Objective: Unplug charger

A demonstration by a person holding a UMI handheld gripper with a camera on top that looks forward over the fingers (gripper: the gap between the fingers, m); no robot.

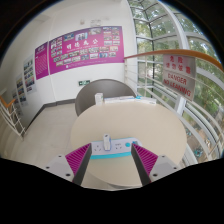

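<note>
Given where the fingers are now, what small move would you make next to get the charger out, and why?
I would probably ease the gripper straight forward, fingers kept open. The power strip lies on the round table just ahead of the fingertips, with a white charger apparently standing on it, and the pink pads are not yet around it.

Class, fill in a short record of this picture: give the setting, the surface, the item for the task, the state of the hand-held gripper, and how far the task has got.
setting: indoor hall with a poster wall and large windows
surface: round pale table
task item: white power strip on the table's near edge, something plugged into it
hand-held gripper: open, pads to either side of the power strip, not touching it
chair: grey, beyond the table
task progress: nothing gripped yet
</note>
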